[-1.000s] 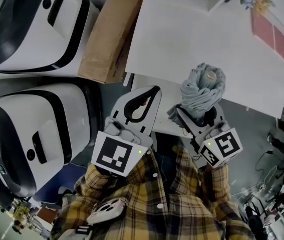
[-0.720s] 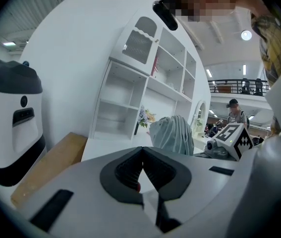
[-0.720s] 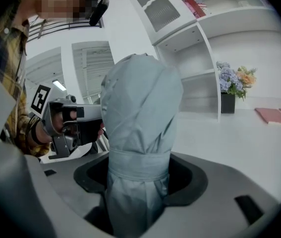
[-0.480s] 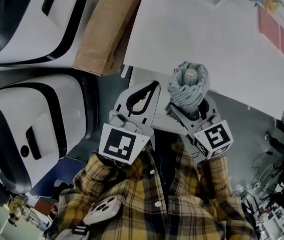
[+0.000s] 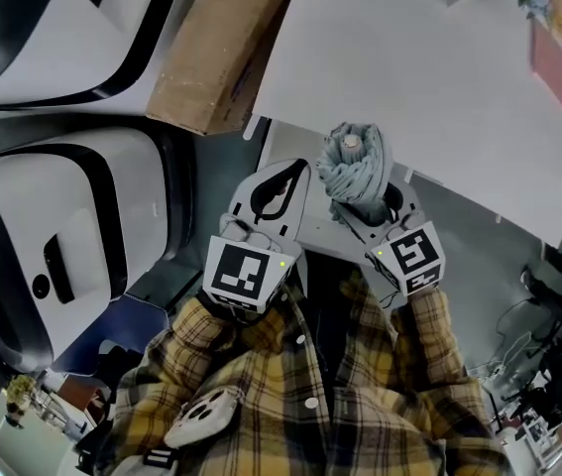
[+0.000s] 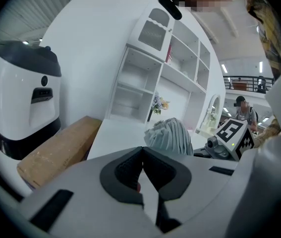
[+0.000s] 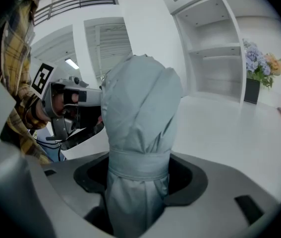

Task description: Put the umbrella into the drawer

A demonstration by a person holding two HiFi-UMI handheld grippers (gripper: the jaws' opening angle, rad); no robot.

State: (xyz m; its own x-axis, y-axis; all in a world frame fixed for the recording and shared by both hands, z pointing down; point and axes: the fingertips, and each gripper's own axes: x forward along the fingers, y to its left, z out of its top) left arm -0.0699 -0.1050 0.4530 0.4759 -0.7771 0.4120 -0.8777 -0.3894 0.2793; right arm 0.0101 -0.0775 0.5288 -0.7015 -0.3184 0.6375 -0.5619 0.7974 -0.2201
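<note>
Head view. The right hand-held gripper [image 5: 368, 209] is clamped on a folded grey umbrella [image 5: 352, 164]. The umbrella's long axis runs straight out along the jaws, capped end away from the person and over the near edge of the white bench [image 5: 439, 87]. The left hand-held gripper [image 5: 293, 174] sits just beside it on the left, level with it and not touching. A cardboard box [image 5: 216, 48] lies further out to the left. I cannot pick out a drawer from here.

Left gripper view. The jaws are together, the black pads [image 6: 128, 170] meet at the tips, and nothing is between them [image 6: 141, 155]. The umbrella [image 6: 170, 135] shows ahead and slightly right, near. The right hand-held gripper's marker cube [image 6: 234, 134] is further right. The box [image 6: 61, 150] is off to the left, and a white shelf unit [image 6: 152, 83] is beyond.

Right gripper view. The jaws are narrowed onto the umbrella [image 7: 140, 118] just below its wrap strap [image 7: 138, 163]. The bundle fills the gap [image 7: 138, 185] and stands out forward along the jaws. The left hand-held gripper [image 7: 68, 108] is off to the left, close.

Judgement: the umbrella is carried end-first by the right side, so it would go into a drawer lengthwise. The empty left side is the one free to pull the drawer. The drawer's position is unconfirmed in all three views.
</note>
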